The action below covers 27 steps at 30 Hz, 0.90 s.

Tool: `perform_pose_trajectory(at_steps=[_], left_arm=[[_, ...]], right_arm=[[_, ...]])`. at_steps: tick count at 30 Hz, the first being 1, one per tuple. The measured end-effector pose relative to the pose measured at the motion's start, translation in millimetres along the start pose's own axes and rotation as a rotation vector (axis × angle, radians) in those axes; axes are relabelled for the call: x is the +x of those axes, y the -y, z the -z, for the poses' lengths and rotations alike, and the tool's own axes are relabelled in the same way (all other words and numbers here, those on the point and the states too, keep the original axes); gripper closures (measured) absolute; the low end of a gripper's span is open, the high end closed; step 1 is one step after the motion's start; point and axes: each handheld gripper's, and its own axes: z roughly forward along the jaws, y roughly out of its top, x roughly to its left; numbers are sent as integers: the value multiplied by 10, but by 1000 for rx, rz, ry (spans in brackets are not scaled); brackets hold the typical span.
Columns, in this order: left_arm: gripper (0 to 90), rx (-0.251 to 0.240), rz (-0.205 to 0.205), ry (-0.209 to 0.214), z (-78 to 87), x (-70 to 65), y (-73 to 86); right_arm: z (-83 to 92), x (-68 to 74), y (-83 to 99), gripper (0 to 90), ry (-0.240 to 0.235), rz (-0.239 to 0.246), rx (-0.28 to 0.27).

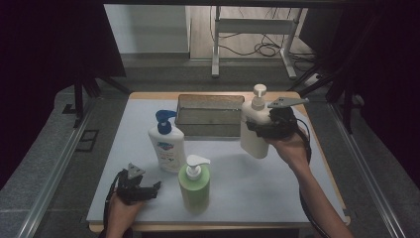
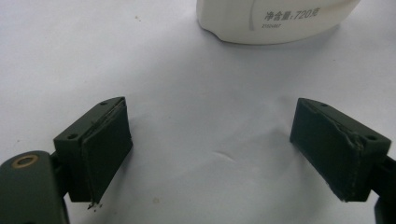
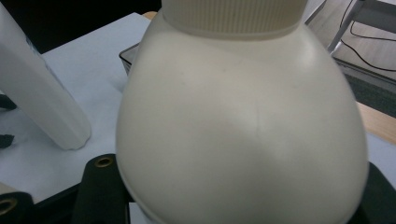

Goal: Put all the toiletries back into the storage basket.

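- Cream pump bottle: is hanging clear of the worktop at the right, tilted a little, its base lifted off the grey mat; the grip is sitting on the upper body just below the ribbed collar, probably so the pump head is staying free and the weight is hanging below the jaws.
- Right gripper: jaws are clenching on the cream pump bottle from either side, the person's right hand carrying it just in front of the tray's right end; the bottle's shoulder is crowding the right gripper view.
- Metal tray: is standing at the far middle of the worktop, nothing visible inside it; judged the likely destination, being nearest the raised bottle.
- Left gripper: is resting near the front left edge, jaws released and spread wide with nothing between them, pads lying just above bare mat.
- White bottle with blue pump: is standing upright left of centre, its base lying ahead of the left gripper.
- Green pump bottle: is standing upright at front centre, just beside the left gripper.
- Obstruction: both standing bottles are keeping well apart from the lifted one; only the tray's near wall is lying in the way.
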Motion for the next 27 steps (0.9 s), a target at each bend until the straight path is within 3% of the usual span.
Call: perform_pose_trajectory(at_steps=[27], left_arm=[[119, -3, 3, 0, -3, -2, 0]], right_arm=[[-365, 124, -476, 390, -2, 6, -41]])
